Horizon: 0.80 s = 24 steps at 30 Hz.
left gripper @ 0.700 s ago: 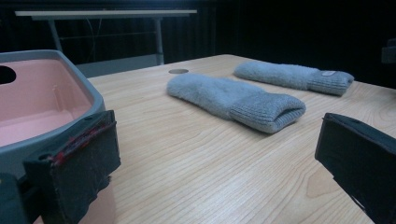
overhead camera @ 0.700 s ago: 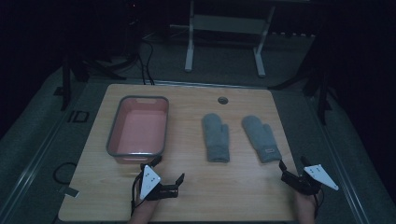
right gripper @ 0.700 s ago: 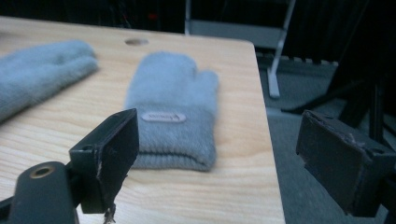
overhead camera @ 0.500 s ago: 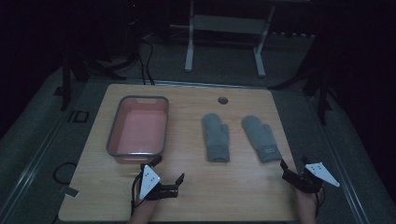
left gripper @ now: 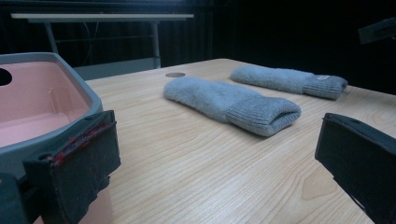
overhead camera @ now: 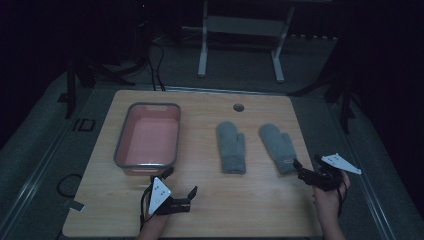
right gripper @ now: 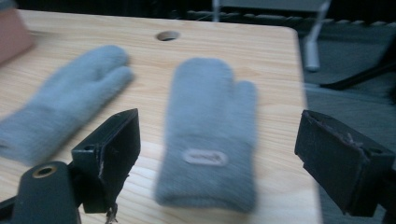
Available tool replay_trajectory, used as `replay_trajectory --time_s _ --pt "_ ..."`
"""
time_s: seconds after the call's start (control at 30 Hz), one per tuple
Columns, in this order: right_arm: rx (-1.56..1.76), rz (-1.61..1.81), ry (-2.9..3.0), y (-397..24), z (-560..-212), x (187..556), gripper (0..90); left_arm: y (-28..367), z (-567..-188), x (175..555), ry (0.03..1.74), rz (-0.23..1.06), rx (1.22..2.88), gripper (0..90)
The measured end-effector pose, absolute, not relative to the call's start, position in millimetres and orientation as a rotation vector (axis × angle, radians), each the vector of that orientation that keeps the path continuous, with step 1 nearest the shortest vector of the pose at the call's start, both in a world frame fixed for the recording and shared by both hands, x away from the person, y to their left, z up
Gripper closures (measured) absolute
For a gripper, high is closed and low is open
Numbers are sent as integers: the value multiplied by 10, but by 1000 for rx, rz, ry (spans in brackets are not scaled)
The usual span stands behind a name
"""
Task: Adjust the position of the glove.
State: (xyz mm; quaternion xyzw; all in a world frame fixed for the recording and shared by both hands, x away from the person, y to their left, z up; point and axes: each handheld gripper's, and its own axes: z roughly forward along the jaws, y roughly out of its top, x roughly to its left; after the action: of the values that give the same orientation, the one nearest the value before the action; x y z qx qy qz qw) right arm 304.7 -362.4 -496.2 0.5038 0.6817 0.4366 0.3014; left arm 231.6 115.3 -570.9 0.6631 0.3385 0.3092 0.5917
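Now edging the right gripper (overhead camera: 306, 173) forward, jaws spread wide, toward the cuff of the right mitten (overhead camera: 278, 146) lying flat beside the left mitten (overhead camera: 231, 147), likely lining up a first grasp.

Bare table (overhead camera: 260, 200) near edge; bin (overhead camera: 148, 137) blocks left.

Looks like a darkened lab or recording studio: bare wooden table (overhead camera: 210, 210) with a cable hole (overhead camera: 238, 107), grey carpet floor (overhead camera: 40, 150), loose cables (overhead camera: 150, 60) far left, white metal stand (overhead camera: 240, 30) beyond the far edge.
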Motion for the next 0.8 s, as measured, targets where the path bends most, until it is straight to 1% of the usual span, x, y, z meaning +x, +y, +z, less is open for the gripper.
replay_trajectory --time_s 0.33,0.47,0.8 --pt "1362 1172 1883 -3263 -4792 3314 122 1153 -5708 2318 790 715 1543 1" --pt "1345 1147 1898 -3100 -4728 3422 108 1152 -5707 2318 790 715 1545 1" --pt "1259 1145 1947 -2617 -4628 3630 108 1154 -5707 2322 793 705 1544 1"
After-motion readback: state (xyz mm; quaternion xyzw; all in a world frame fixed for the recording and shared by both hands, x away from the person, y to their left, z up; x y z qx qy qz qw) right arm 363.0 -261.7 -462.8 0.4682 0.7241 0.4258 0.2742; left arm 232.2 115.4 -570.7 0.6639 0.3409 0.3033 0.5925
